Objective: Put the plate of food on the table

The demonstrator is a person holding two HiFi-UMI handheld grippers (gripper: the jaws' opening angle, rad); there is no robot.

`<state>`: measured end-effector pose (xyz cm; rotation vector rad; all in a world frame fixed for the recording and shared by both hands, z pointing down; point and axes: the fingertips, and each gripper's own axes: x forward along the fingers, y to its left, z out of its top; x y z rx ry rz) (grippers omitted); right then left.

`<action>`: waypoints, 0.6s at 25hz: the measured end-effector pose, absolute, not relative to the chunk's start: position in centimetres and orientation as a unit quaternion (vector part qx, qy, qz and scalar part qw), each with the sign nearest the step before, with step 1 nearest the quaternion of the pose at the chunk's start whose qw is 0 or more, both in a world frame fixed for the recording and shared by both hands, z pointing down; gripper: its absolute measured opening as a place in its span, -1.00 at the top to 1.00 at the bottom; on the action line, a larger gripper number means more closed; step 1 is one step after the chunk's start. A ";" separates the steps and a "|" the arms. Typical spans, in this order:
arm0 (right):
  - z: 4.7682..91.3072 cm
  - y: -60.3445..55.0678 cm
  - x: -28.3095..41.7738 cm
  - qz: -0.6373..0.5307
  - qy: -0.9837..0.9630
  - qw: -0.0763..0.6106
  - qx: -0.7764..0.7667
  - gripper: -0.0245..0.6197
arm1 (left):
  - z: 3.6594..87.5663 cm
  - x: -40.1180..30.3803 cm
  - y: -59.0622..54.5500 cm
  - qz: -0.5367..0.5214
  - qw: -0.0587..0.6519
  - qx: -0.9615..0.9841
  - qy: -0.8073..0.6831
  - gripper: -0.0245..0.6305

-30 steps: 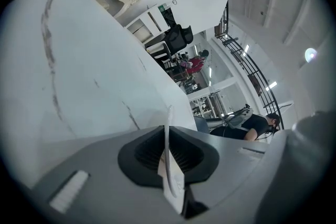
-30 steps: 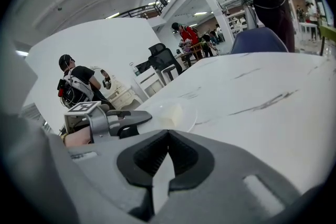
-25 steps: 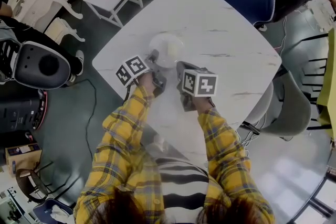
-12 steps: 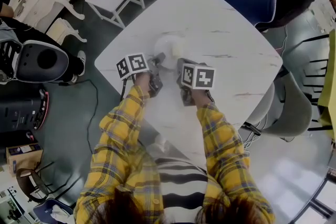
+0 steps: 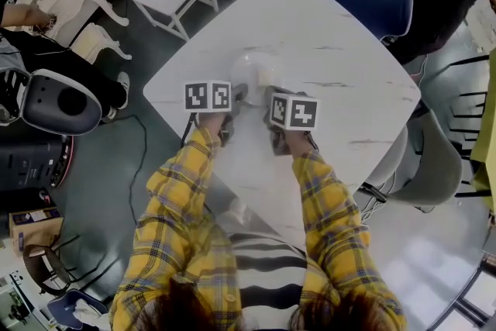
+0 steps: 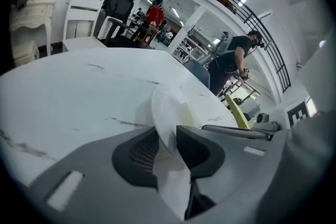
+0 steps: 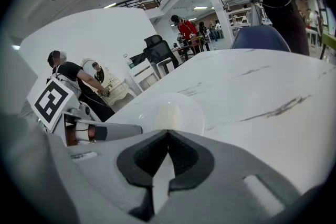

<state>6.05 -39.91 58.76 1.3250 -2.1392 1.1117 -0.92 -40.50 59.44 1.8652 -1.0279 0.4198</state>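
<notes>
Head view: the plate (image 5: 249, 72) sits flat on the table (image 5: 341, 27), near the edge closest to the person. A pale piece of food (image 5: 265, 74) lies on it. The left gripper (image 5: 235, 95) and right gripper (image 5: 268, 94) meet its near rim from either side.

Left gripper view: the jaws have just been opening. They stand apart with the rim of the plate (image 6: 164, 105) between them, and neither pad presses on it, so this side has let go. The food (image 6: 188, 114) is a pale yellow block resting loose near the middle.

Right gripper view: the jaws are closed tip to tip right at the near rim of the plate (image 7: 191, 113), and appear to pinch it.

The plate looks thin, stiff and smooth, probably light but breakable and slick under the pads. The rim is the only place to hold it, and a shallow bite there could slip. It should stay level, since nothing keeps the food from sliding off.
</notes>
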 end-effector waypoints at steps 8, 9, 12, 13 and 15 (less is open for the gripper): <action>58.8 -40.1 6.0 0.393 -0.763 0.201 0.472 0.93 | 59.8 -2.8 -41.2 0.248 0.381 0.765 -0.457 0.28; 58.9 -40.1 6.0 0.393 -0.763 0.201 0.472 0.93 | 59.7 -3.3 -41.4 0.251 0.370 0.763 -0.467 0.28; 58.8 -40.1 6.2 0.392 -0.764 0.200 0.472 0.93 | 59.1 -4.3 -41.9 0.246 0.346 0.762 -0.489 0.39; 58.8 -40.1 6.2 0.392 -0.764 0.199 0.472 0.93 | 58.8 -4.4 -42.0 0.242 0.341 0.763 -0.492 0.46; 58.7 -40.0 6.0 0.391 -0.765 0.199 0.471 0.93 | 58.3 -4.4 -41.9 0.231 0.332 0.768 -0.496 0.60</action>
